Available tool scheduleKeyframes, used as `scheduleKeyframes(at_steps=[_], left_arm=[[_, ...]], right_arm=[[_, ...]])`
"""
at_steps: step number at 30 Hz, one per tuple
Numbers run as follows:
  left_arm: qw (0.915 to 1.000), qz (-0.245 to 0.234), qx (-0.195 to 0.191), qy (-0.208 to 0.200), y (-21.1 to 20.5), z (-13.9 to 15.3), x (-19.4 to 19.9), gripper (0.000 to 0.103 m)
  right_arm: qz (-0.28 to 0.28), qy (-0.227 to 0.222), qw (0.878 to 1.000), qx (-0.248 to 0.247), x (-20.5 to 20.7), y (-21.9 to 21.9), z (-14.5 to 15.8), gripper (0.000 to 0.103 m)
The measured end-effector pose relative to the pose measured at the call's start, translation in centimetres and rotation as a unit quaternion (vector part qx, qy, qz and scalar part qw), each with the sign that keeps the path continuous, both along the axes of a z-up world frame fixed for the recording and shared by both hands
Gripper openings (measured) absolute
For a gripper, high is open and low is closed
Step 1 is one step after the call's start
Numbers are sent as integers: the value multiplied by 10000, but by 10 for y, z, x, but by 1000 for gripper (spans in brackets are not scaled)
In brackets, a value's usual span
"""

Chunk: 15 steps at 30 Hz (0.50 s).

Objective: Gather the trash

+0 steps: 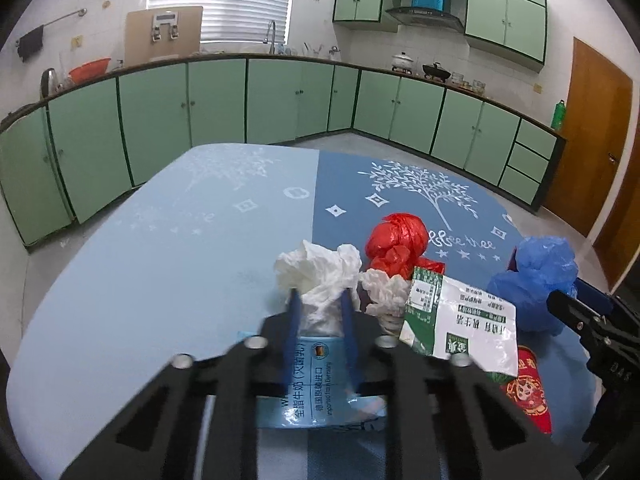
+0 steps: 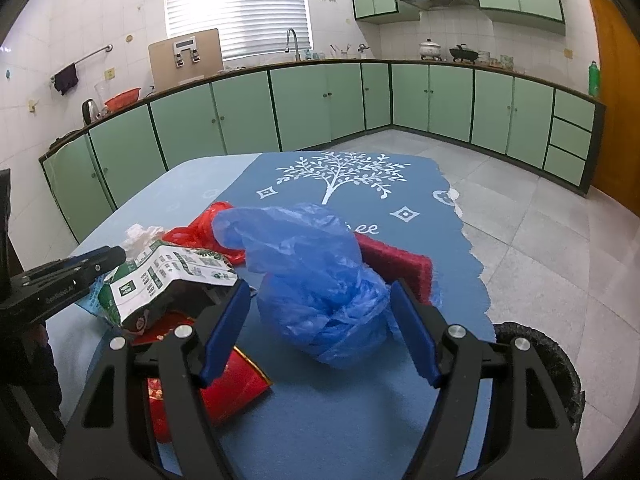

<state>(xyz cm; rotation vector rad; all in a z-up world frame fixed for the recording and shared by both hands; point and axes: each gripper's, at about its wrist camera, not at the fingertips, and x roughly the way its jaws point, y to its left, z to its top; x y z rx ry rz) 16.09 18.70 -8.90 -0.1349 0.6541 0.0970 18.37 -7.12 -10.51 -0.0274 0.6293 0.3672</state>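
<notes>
- While the left wrist view looks down its own left tongs [image 1: 319, 300] at lower centre, their blue fingers [image 1: 294, 320] stand close together, clamped on a crumpled white tissue [image 1: 320, 276] that sits just above a blue milk carton [image 1: 316, 384] on the tabletop [image 1: 160, 260].
- Right of it in that view lie a second tissue wad [image 1: 384, 292], a red plastic bag [image 1: 394, 246], a green-and-white packet [image 1: 460, 320] and a red printed pouch [image 1: 528, 392]; a blue plastic bag [image 1: 536, 280] sits at the right edge beside the other tool.
- Likely risk here: the tissue is soft and the grip bites only its lower part, so it could tear or slip free on lifting, or drag the carton along if the pads caught its top.
- From the right wrist view, the right tongs [image 2: 320, 312] are spread apart, one finger on each side of the blue plastic bag [image 2: 320, 280] at frame centre, not pressing it.
- At the lower right edge a dark round bin rim [image 2: 540, 344] shows beside the tabletop [image 2: 400, 184].
- Likely risk: slick, puffy film may squeeze out as the fingers meet, and the bag lies against a flat red packet [image 2: 400, 264] that could get pinched with it.
</notes>
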Motion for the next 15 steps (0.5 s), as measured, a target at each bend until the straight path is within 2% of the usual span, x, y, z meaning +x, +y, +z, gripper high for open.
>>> scheduleKeyframes(at_steps=[5, 9, 11, 15], left_arm=[[9993, 258, 223, -155, -4, 6, -11, 5], [9961, 492, 596, -416, -9, 15, -21, 4], [9951, 540, 660, -494, -9, 19, -23, 4], [9944, 526, 744, -539, -9, 21, -24, 4]], right_arm=[[-21, 0, 10000, -15, 3, -2, -1, 71], [-9, 60, 9999, -92, 6, -1, -6, 66], [-10, 86, 9999, -111, 8, -1, -8, 65], [140, 220, 9997, -36, 14, 1, -11, 49]])
